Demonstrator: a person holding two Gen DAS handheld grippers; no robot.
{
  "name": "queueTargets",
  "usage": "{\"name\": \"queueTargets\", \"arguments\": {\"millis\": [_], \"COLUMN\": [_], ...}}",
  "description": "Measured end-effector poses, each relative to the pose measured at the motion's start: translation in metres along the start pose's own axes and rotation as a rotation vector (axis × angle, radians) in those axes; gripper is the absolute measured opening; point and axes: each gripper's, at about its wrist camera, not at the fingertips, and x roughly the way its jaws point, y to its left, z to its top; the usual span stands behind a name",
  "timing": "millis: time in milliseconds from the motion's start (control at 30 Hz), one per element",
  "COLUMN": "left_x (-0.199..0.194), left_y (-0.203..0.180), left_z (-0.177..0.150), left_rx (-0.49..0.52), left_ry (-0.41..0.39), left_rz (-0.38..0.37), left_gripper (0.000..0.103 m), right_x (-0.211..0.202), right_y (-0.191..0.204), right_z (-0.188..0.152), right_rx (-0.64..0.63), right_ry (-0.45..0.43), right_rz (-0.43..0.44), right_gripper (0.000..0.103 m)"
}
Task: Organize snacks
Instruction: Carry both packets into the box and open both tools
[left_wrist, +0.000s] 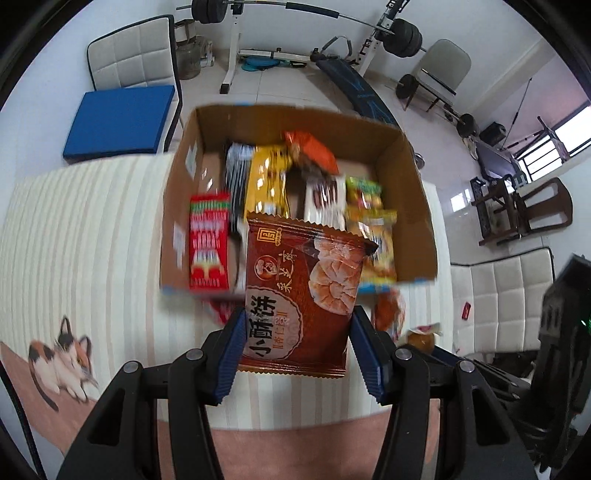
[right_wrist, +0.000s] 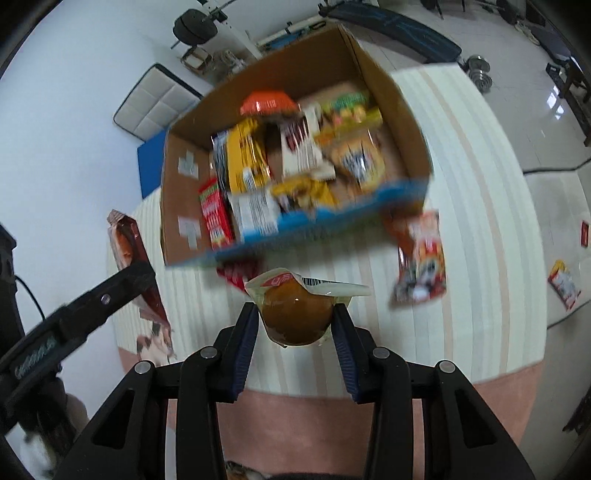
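Motion blur is smearing the snacks in the cardboard box (right_wrist: 402, 122), making their labels unreadable. At six o'clock, both views are cutting off the gripper bodies. The brown pastry packet (left_wrist: 299, 291) is hiding the box's near wall (left_wrist: 413, 254)

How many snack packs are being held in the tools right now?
2. The left tool grips a brown pastry packet; the right tool grips a clear-wrapped brown bun. More snacks sit in the cardboard box.

Black grippers (left_wrist: 299, 354), ribbed blue pads (left_wrist: 231, 354)
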Motion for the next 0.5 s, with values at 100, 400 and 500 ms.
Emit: {"name": "queueTargets", "arguments": {"millis": [100, 400, 500], "left_x": [0.004, 0.044, 0.065], "left_y": [0.007, 0.038, 0.049], "left_z": [0.035, 0.129, 0.149], "left_rx": [-0.009, -0.044, -0.054], "left_ry": [0.002, 0.044, 0.086], "left_rz": [0.013, 0.086, 0.11], "left_gripper": [0.053, 0.053, 0.053], "right_x": [-0.004, 0.013, 0.032], "right_y": [0.009, 0.014, 0.014], "right_z": [0.037, 0.156, 0.191], "right_rx": [-0.006, -0.003, -0.009], "right_ry": [-0.036, -0.095, -0.091], "right_rz": [0.006, -0.07, -0.117], "right_gripper": [0.044, 0.044, 0.044]}}
